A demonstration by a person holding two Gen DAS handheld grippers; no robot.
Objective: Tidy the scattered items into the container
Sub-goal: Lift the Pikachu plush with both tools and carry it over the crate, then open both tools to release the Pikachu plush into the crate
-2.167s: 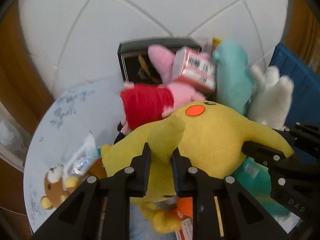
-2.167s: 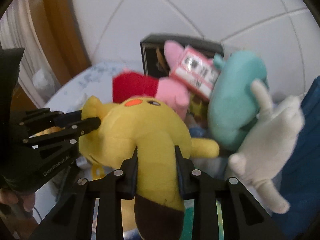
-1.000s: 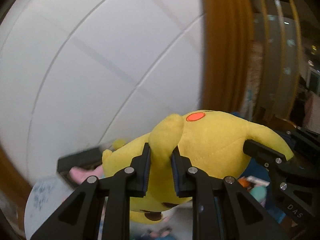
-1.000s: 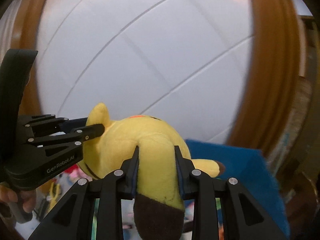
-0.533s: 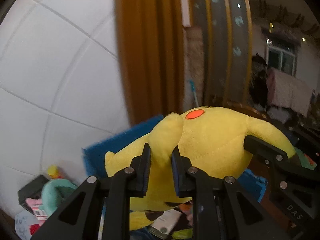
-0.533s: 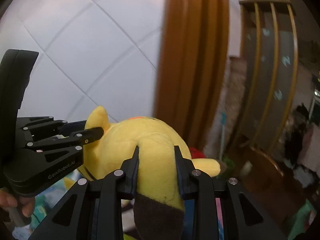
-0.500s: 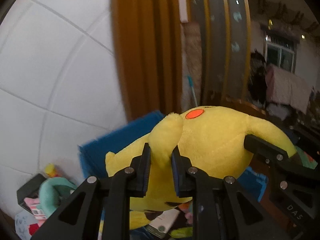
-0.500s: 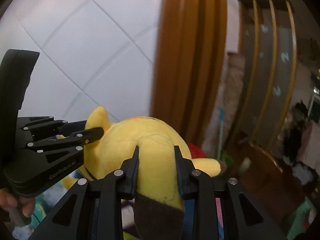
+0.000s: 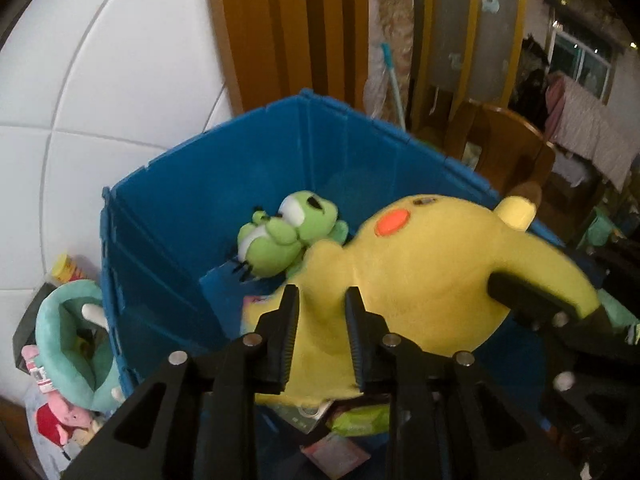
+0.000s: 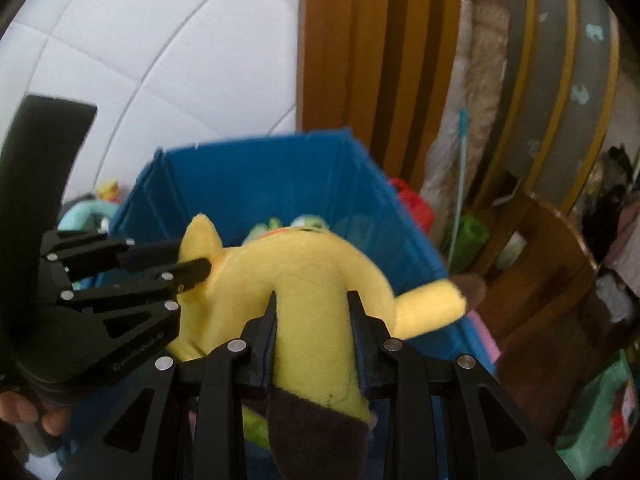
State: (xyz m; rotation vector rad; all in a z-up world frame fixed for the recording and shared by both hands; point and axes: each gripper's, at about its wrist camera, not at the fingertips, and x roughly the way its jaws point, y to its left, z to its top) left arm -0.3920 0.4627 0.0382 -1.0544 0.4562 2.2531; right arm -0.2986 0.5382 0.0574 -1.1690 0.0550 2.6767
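Note:
A yellow plush toy [image 9: 420,272] hangs over the open blue bin [image 9: 200,208], held from both sides. My left gripper [image 9: 322,320] has the toy's short arm between its pads, and its jaws are opening slightly while the pads still touch the fabric. My right gripper [image 10: 312,320] is shut on a long ear of the yellow plush toy [image 10: 304,272] with a dark tip. From the right wrist, the left gripper [image 10: 188,260] shows at the left, with the blue bin [image 10: 260,172] behind the toy. A green frog plush [image 9: 288,236] lies inside the bin.
Left of the bin lie a teal plush [image 9: 68,332], a pink pig plush [image 9: 64,420] and a yellow can [image 9: 68,274]. Packets [image 9: 360,420] lie in the bin's bottom. A wooden chair [image 10: 540,260] stands to the right, wooden panels behind.
Both grippers have carried the yellow plush away from the toy pile, swung right and come down over the blue bin. The left jaws stand slightly wider.

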